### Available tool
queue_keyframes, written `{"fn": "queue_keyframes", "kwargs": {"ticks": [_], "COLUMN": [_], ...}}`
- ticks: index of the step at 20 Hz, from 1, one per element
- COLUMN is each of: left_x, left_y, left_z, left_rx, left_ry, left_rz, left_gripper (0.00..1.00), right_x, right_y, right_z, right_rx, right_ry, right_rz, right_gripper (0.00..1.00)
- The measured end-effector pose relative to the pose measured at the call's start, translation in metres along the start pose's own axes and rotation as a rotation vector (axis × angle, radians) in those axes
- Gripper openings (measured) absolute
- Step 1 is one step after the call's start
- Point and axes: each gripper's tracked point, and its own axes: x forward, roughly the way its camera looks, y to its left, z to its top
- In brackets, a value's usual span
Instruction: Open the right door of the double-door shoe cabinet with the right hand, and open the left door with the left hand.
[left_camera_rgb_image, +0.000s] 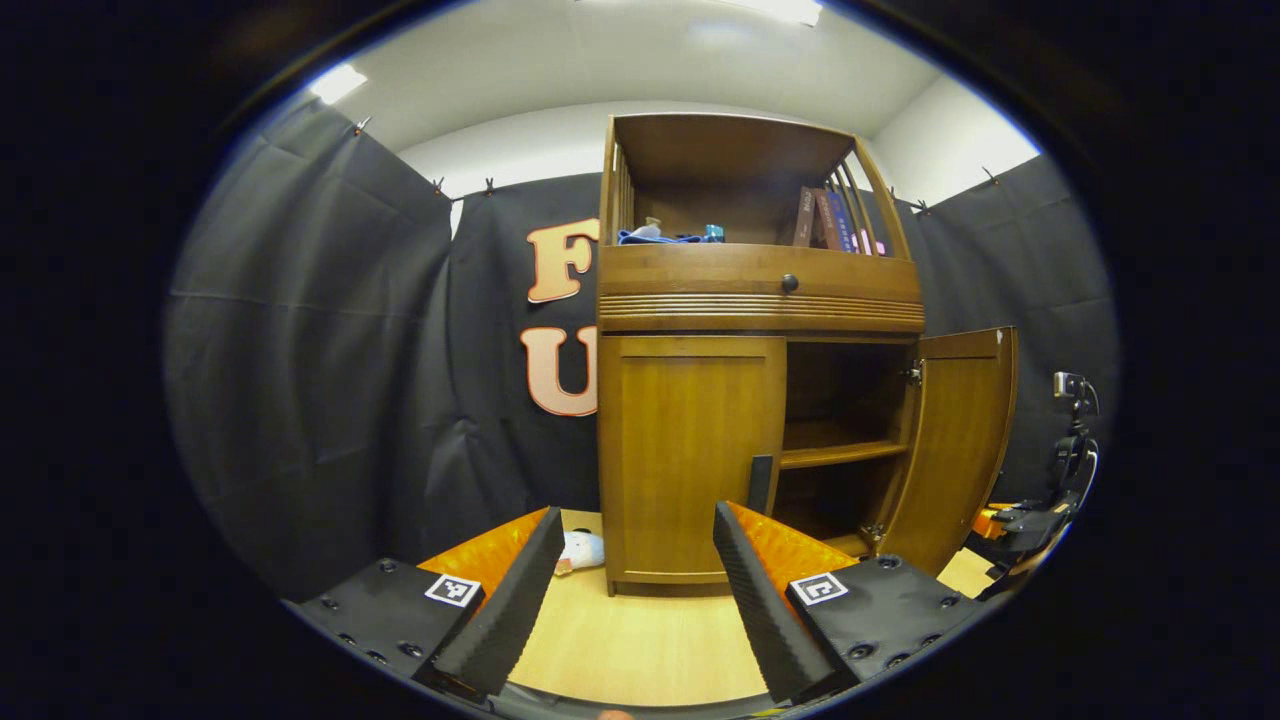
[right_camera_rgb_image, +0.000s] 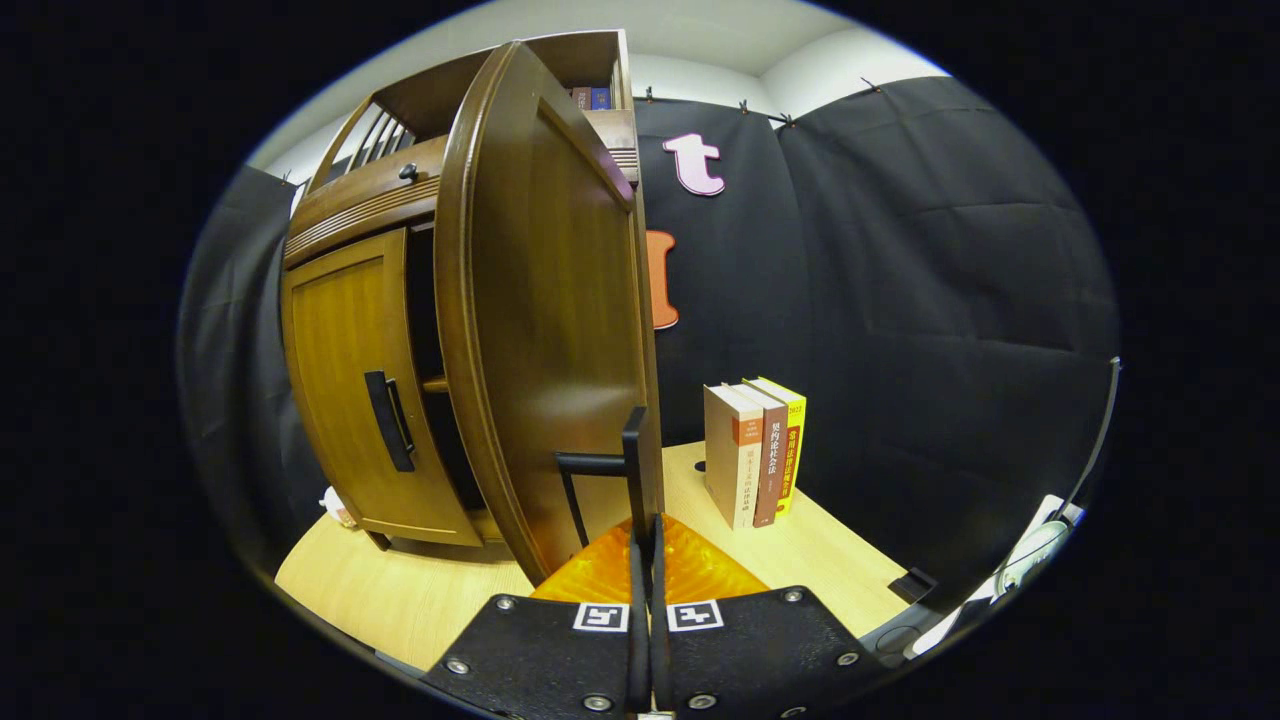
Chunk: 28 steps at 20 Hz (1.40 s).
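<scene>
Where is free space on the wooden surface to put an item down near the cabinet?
The widest bare patch of tabletop lies before the closed left door. A smaller one sits beyond the standing books, toward the cloth wall. It is crowded at the open right door, where the right gripper holds its handle.

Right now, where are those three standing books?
In the right gripper view, the three books stand upright on the wooden floor, right of the opened right door, against the black cloth wall, just beyond the right claw.

Light wooden tabletop (right_camera_rgb_image: 420, 590) bears shoe cabinet (left_camera_rgb_image: 690, 460) and three books (right_camera_rgb_image: 755, 450).
</scene>
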Motion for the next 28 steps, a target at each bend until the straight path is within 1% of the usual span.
{"fn": "queue_keyframes", "kwargs": {"ticks": [1, 2, 3, 7, 12, 13, 14, 15, 22, 23, 24, 25, 27, 28], "left_x": [0.002, 0.005, 0.009, 0.018, 0.029, 0.030, 0.033, 0.036, 0.055, 0.062, 0.064, 0.069, 0.082, 0.092], "left_y": [-0.007, -0.015, -0.022, -0.056, -0.085, -0.091, -0.098, -0.104, -0.127, -0.128, -0.129, -0.131, -0.134, -0.133], "left_z": [0.002, 0.003, 0.003, 0.003, -0.002, -0.002, -0.002, -0.003, -0.020, -0.021, -0.025, -0.028, -0.036, -0.040], "left_rx": [0.008, 0.012, 0.011, -0.005, -0.013, -0.018, -0.025, -0.028, -0.026, -0.024, -0.031, -0.041, -0.044, -0.035], "left_ry": [-0.004, -0.007, -0.008, 0.001, 0.021, 0.022, 0.020, 0.021, 0.038, 0.038, 0.040, 0.043, 0.047, 0.048], "left_rz": [-0.002, -0.004, -0.006, -0.008, -0.004, -0.007, -0.012, -0.014, -0.012, -0.010, -0.012, -0.014, -0.019, -0.018], "left_gripper": [0.93, 0.96, 0.93, 0.93, 0.93, 0.93, 0.93, 0.93, 0.93, 0.93, 0.93, 0.94, 0.94, 0.93], "right_x": [0.001, 0.001, 0.001, 0.003, 0.008, 0.008, 0.010, 0.010, 0.011, 0.012, 0.013, 0.012, 0.005, 0.000], "right_y": [-0.002, -0.005, -0.009, -0.028, -0.053, -0.056, -0.059, -0.063, -0.087, -0.089, -0.091, -0.094, -0.104, -0.111], "right_z": [0.000, -0.001, 0.000, 0.003, 0.006, 0.007, 0.007, 0.008, 0.015, 0.014, 0.014, 0.014, 0.022, 0.027], "right_rx": [-0.003, -0.005, -0.006, -0.017, -0.019, -0.022, -0.027, -0.031, -0.011, -0.011, -0.006, 0.001, 0.015, 0.027], "right_ry": [0.002, 0.005, 0.006, 0.018, 0.023, 0.022, 0.023, 0.020, 0.028, 0.028, 0.029, 0.028, 0.008, -0.002], "right_rz": [0.013, 0.024, 0.034, 0.077, 0.123, 0.134, 0.144, 0.154, 0.197, 0.202, 0.208, 0.211, 0.204, 0.207], "right_gripper": [0.00, 0.00, 0.00, 0.00, 0.00, 0.05, 0.00, 0.00, 0.00, 0.05, 0.05, 0.00, 0.03, 0.10]}}
